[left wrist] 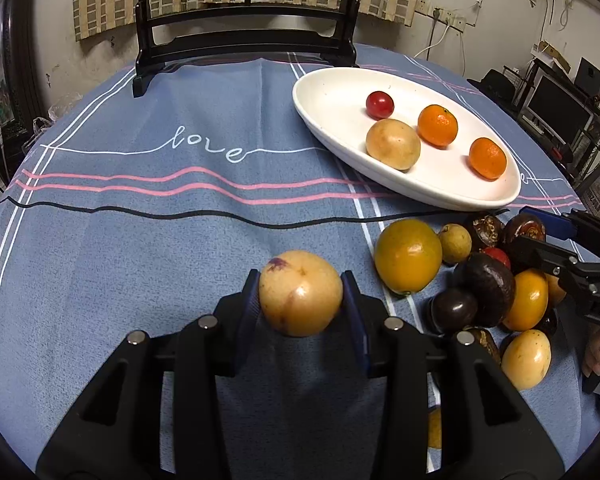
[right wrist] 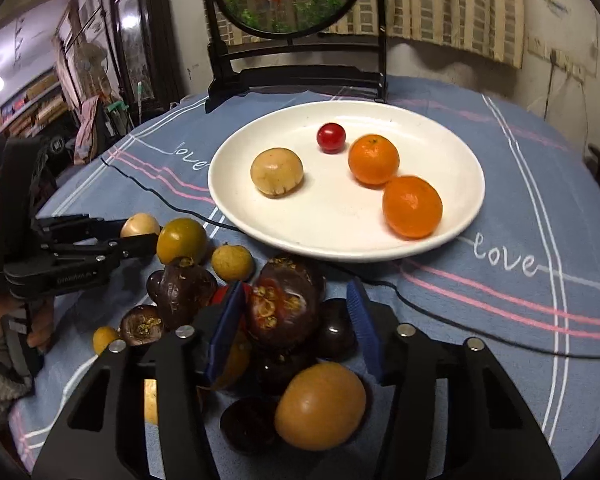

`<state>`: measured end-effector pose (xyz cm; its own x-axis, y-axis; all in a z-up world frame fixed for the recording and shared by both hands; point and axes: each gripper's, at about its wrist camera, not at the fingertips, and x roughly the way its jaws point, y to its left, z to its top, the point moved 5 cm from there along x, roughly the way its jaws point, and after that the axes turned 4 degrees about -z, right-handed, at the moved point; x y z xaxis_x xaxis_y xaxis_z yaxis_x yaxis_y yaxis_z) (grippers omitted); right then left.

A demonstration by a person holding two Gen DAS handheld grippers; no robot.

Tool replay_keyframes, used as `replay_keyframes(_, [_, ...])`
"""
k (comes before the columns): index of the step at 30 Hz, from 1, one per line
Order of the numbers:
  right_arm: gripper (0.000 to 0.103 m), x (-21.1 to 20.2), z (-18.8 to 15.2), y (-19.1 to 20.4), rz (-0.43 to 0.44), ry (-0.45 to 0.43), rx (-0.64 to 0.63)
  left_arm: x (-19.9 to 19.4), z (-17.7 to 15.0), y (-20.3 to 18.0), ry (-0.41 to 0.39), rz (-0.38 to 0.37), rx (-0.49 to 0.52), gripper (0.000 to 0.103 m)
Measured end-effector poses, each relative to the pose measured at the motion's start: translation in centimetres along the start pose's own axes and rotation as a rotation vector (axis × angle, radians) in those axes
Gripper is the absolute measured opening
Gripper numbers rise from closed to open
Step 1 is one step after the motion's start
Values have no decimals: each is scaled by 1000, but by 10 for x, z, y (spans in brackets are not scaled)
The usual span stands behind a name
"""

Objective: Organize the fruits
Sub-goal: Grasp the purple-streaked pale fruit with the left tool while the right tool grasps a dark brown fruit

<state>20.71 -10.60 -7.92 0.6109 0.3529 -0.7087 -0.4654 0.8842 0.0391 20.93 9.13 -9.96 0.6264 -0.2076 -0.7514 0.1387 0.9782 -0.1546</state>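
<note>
On a round desk (left wrist: 140, 220) covered with a grey-blue cloth, a white oval ceramic plate (left wrist: 332, 92) holds a small red cherry tomato (left wrist: 379, 104), two bright orange tangerines (left wrist: 437, 125) and one pale tan round fruit (left wrist: 393, 144). Just beside the plate's near rim lies a loose heap of unsorted fruit (right wrist: 236, 280): dark brown glossy ones, yellow-orange ones and small tan ones, touching one another. The left gripper (left wrist: 301, 294) has its blue-padded fingers pinching a second pale tan round fruit with a purple blotch (left wrist: 300, 293), apart from the heap. The right gripper (right wrist: 296, 316) reaches into the heap with its fingers spread around a dark brown fruit with a cracked orange patch (right wrist: 282, 304); the left pad looks against it, the right pad stands clear. The risks, as I judge them: the smooth tan fruit could slip from its pinch on the way to the plate, and closing inside the crowded heap could nudge neighbours and set them rolling across the cloth.
</note>
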Motion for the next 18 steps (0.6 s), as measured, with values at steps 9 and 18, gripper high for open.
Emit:
replay_keyframes(9, [37,-3,0,3,-8,-28,-31,-2,1,0,-9,-26,-12,41])
replay_keyframes(18, [24,-10,-3,0,5,-45,-13,-4,0,-6,-15,-53,11,41])
